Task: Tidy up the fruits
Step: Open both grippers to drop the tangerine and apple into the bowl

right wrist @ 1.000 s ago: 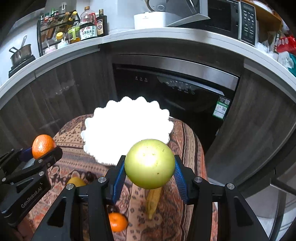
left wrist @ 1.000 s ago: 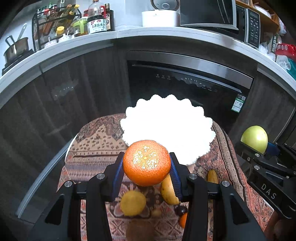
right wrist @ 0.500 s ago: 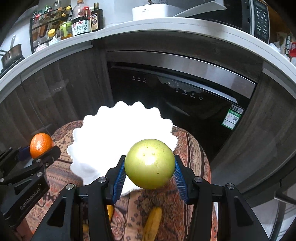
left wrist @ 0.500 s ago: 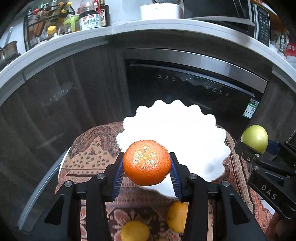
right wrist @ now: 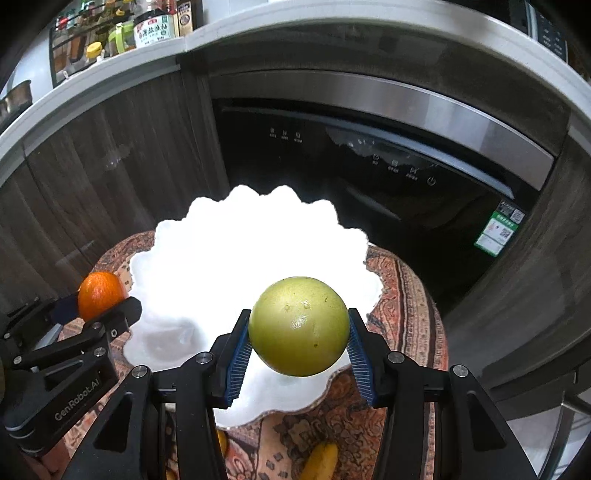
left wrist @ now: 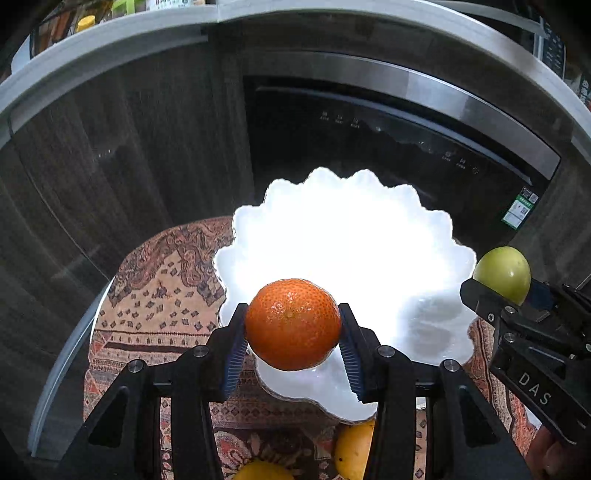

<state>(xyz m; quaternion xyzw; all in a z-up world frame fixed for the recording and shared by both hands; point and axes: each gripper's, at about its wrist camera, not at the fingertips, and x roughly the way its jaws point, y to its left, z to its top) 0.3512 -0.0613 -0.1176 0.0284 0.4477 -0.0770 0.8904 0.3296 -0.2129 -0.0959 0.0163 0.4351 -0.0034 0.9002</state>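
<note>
Left fingers (left wrist: 291,350) clamp the orange (left wrist: 293,324); right fingers (right wrist: 298,354) clamp the green fruit (right wrist: 299,325) (both above the plate (left wrist: 354,236)).

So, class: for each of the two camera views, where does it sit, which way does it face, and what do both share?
Left wrist: on the left hand-held gripper, facing forward over the orange to the white bowl; own fingers show.
Right wrist: on the right hand-held gripper, facing forward over the green fruit; own fingers show.
Shared: bowl, patterned cloth, both fruits, each other's gripper.

Home kitchen, built-in dishwasher (right wrist: 369,155), worktop (right wrist: 332,22), condiment bottles (right wrist: 153,26), wood-grain cabinets (left wrist: 129,147)
</note>
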